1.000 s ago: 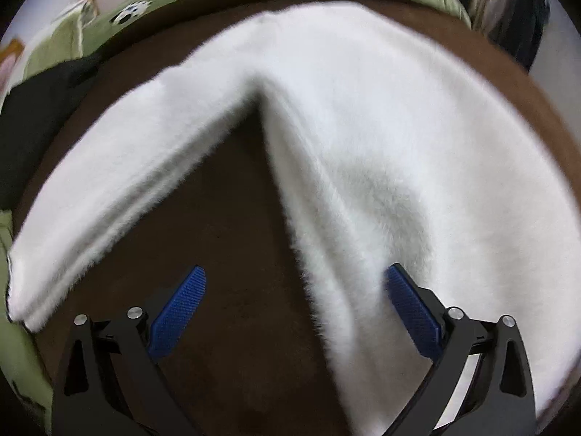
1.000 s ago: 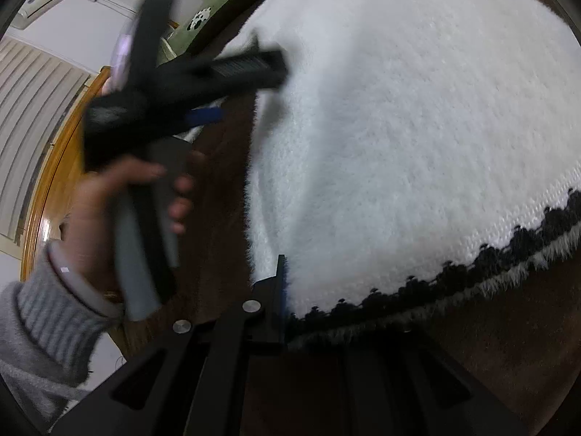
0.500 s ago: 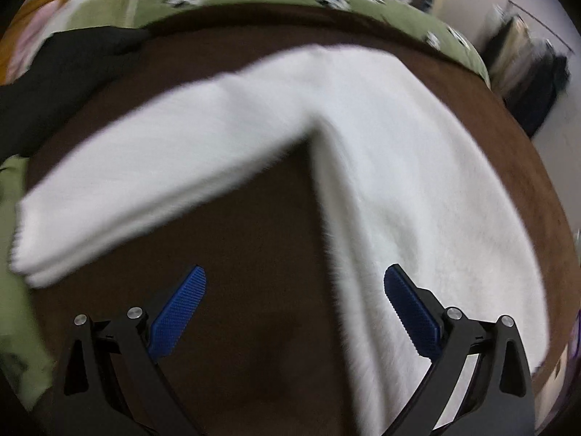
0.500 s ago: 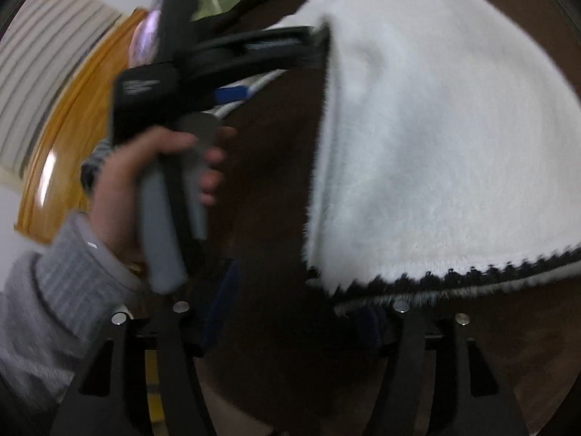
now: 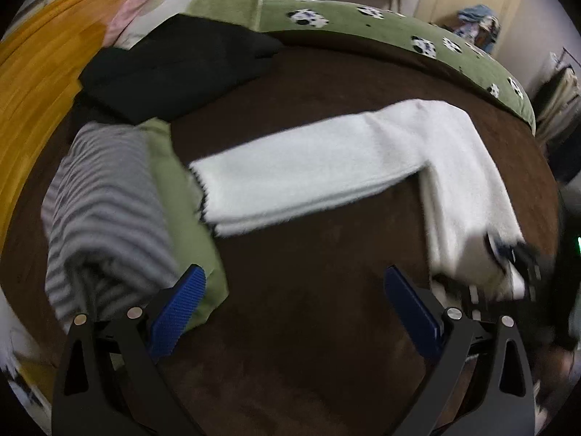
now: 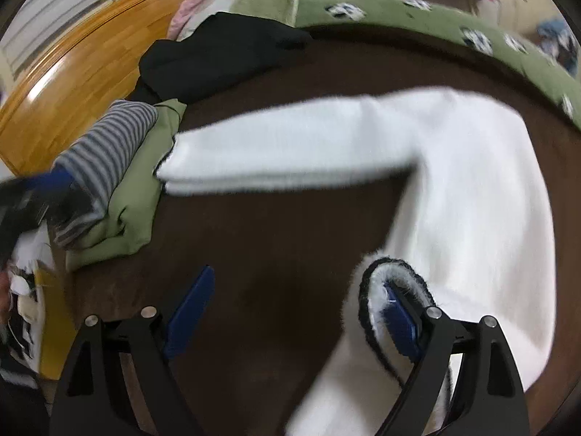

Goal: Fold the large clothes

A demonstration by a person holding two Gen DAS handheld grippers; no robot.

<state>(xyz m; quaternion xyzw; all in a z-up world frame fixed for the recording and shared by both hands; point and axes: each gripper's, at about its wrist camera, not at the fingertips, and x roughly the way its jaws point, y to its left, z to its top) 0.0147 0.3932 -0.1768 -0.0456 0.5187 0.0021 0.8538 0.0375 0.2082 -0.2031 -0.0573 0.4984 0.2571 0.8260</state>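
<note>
The white garment [image 5: 363, 156] is lying on the brown bed cover [image 5: 308, 327], folded lengthwise but not crosswise. Left tongs [image 5: 294, 309] are standing open, empty. Right tongs [image 6: 290, 312], having just been opening, are releasing its black-trimmed hem.

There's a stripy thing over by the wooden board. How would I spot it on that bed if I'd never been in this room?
Start at the brown blanket covering the bed and look toward the orange wooden board along its side. There a small stack of folded clothes sits: the striped garment lies on top of a plain green one, in front of a black one. It alone has grey and white stripes.
</note>
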